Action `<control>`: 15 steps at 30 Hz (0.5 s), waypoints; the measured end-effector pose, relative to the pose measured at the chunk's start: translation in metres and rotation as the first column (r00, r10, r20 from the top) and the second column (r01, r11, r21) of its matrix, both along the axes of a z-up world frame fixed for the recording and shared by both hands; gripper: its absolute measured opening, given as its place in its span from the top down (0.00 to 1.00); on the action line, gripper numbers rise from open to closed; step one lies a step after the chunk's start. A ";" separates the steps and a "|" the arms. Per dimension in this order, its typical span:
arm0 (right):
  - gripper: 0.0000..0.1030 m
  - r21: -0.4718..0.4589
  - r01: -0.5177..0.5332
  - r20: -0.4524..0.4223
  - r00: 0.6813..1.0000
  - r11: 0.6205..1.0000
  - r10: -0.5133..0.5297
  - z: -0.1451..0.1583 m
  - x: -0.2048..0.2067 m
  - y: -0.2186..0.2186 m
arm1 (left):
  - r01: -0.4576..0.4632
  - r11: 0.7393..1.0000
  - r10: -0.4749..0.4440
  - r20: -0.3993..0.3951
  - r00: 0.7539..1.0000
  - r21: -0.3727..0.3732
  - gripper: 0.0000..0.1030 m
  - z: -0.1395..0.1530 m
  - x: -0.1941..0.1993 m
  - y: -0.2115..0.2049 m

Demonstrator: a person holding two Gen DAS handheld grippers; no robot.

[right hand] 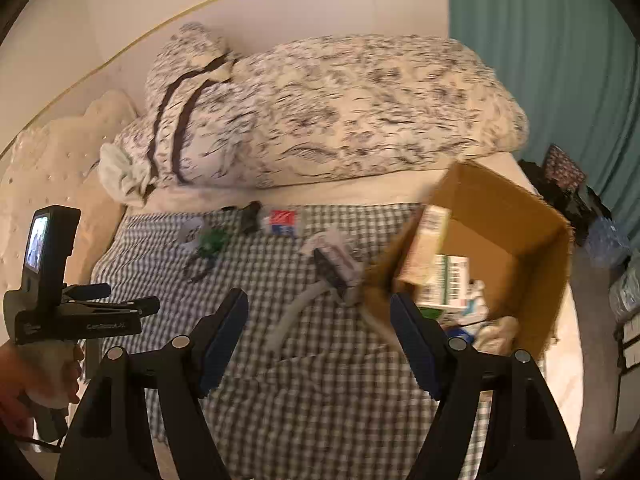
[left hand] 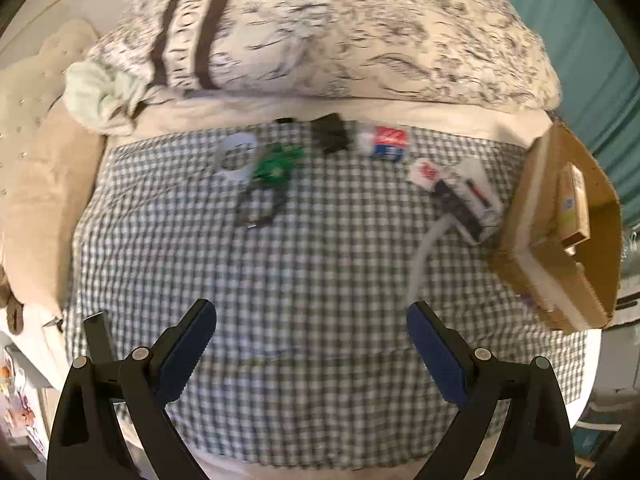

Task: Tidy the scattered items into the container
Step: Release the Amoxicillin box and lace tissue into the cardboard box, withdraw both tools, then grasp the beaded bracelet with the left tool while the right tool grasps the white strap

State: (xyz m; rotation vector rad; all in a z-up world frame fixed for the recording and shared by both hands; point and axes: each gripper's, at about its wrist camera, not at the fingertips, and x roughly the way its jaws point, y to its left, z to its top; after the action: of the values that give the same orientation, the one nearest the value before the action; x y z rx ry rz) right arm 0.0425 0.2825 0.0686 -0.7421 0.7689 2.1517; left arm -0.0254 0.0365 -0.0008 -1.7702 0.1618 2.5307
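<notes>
Left gripper (left hand: 312, 316): jaws wide apart, nothing between, hanging over checked cloth (left hand: 320, 264)
Right gripper (right hand: 320, 308): jaws apart, empty, over same cloth, right finger just in front of box (right hand: 516, 224) corner
Box: cardboard, open, at right end of cloth; inside already cartons (right hand: 436, 256) and some small packets, not clear which
Scattered on cloth, far side, in rough row: white roll (left hand: 236, 152), green thing (left hand: 280, 164) touching tangled dark cord (left hand: 260, 208), black item (left hand: 332, 132), red-blue packet (left hand: 388, 142)
Nearer box: white packs (left hand: 460, 184) with white handle (left hand: 424, 256) sticking out toward grippers, just beside box wall
Behind cloth: patterned duvet (left hand: 360, 32), pale towel (left hand: 100, 96) at left
Person's hand (right hand: 48, 376) on left gripper's grip, seen at left edge of right wrist view
</notes>
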 end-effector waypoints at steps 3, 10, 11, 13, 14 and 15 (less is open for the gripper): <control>0.29 0.003 -0.004 0.018 1.000 1.000 0.004 0.002 -0.022 -0.012 | -0.023 1.000 0.023 -0.002 1.000 0.006 0.04 -0.004 0.002 -0.029; 0.29 -0.039 0.010 0.049 0.999 0.999 -0.008 -0.013 -0.071 -0.034 | -0.027 0.999 0.027 0.021 0.999 0.022 0.04 -0.028 -0.007 -0.073; 0.29 -0.046 0.018 0.053 0.998 0.999 -0.015 -0.017 -0.076 -0.035 | -0.020 1.000 0.020 0.028 0.999 0.022 0.04 -0.034 -0.010 -0.078; 0.29 -0.067 0.038 0.059 0.998 0.997 -0.034 -0.025 -0.087 -0.035 | -0.007 1.000 0.006 0.043 0.999 0.018 0.04 -0.046 -0.018 -0.084; 0.29 -0.078 0.048 0.062 0.997 0.996 -0.043 -0.030 -0.092 -0.034 | -0.001 1.000 0.000 0.049 0.999 0.020 0.04 -0.053 -0.022 -0.085; 0.29 -0.089 0.055 0.068 0.996 0.995 -0.049 -0.036 -0.098 -0.032 | 0.003 1.000 -0.004 0.053 0.999 0.022 0.04 -0.059 -0.027 -0.087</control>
State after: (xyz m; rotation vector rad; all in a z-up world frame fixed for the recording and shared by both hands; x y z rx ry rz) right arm -0.0551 0.2503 0.0330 -0.8268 0.8463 2.0464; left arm -0.0526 -0.0502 -0.0599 -1.8252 0.1344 2.4708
